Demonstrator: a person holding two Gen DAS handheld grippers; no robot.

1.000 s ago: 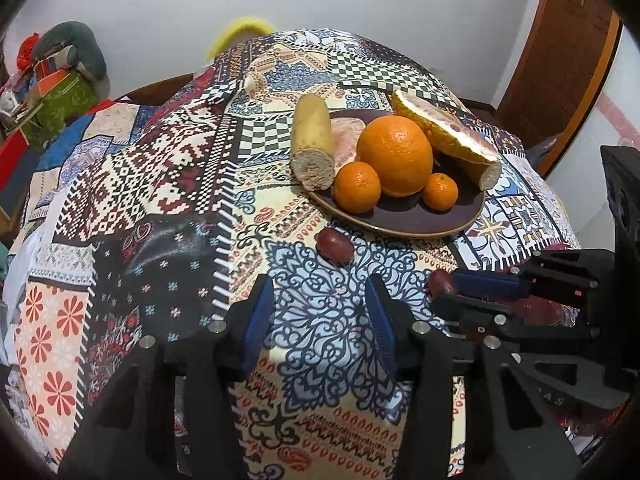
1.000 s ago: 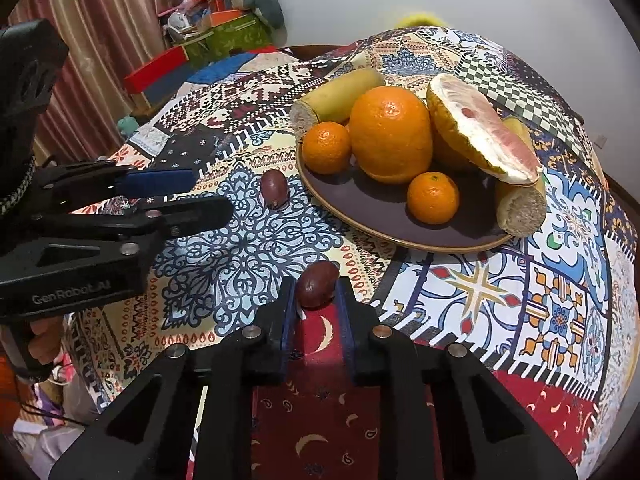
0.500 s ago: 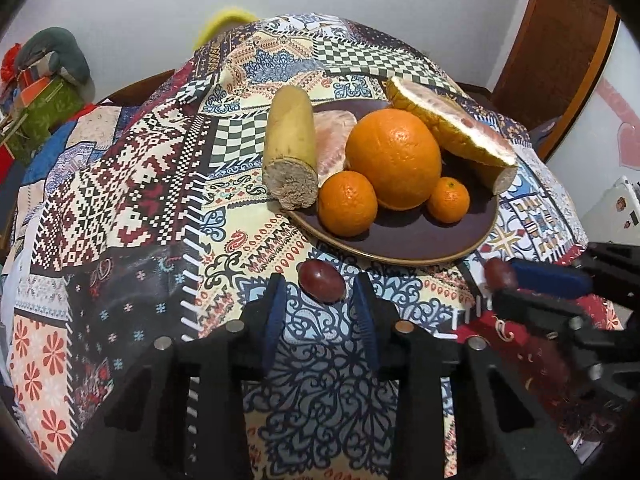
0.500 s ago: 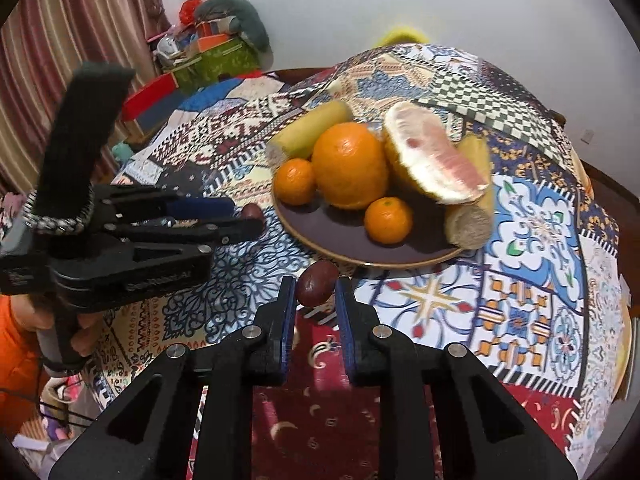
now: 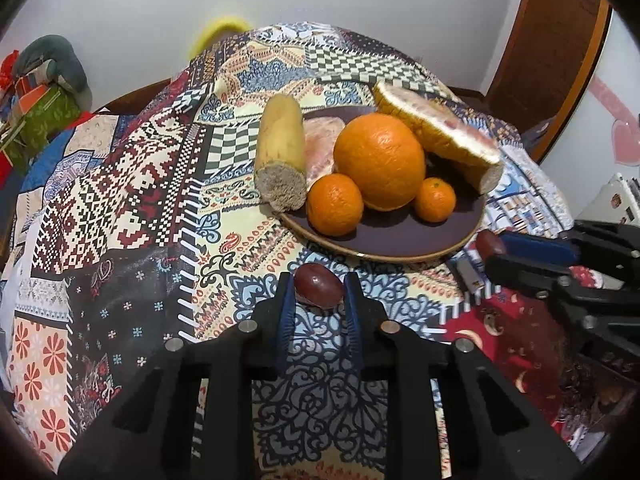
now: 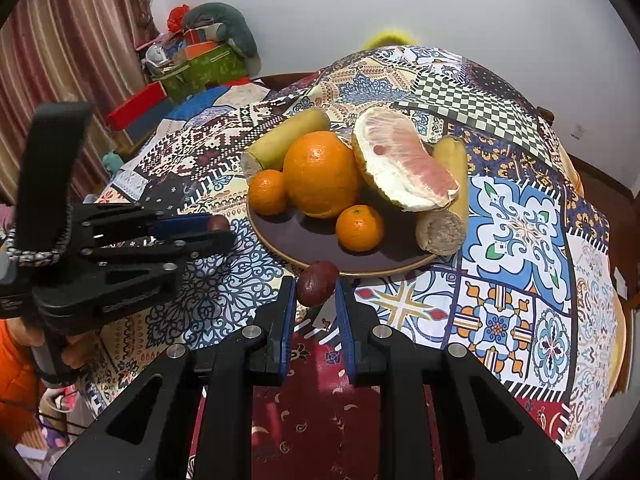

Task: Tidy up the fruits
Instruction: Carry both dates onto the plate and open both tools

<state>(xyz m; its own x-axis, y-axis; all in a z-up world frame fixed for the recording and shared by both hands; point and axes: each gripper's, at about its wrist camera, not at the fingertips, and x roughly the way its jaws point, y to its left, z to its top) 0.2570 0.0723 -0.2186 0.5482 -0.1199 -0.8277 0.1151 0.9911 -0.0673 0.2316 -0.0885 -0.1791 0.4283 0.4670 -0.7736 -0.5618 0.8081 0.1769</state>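
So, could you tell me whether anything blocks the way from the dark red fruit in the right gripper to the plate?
Nothing visible does. The right gripper holds the dark red fruit just before the plate rim, whose near part is bare.

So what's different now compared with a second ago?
The left hand-held gripper moved up to the dark red fruit on the cloth and shut on it. The right hand-held gripper carried its own dark red fruit closer to the plate. The oranges and other fruit on the plate stayed put.
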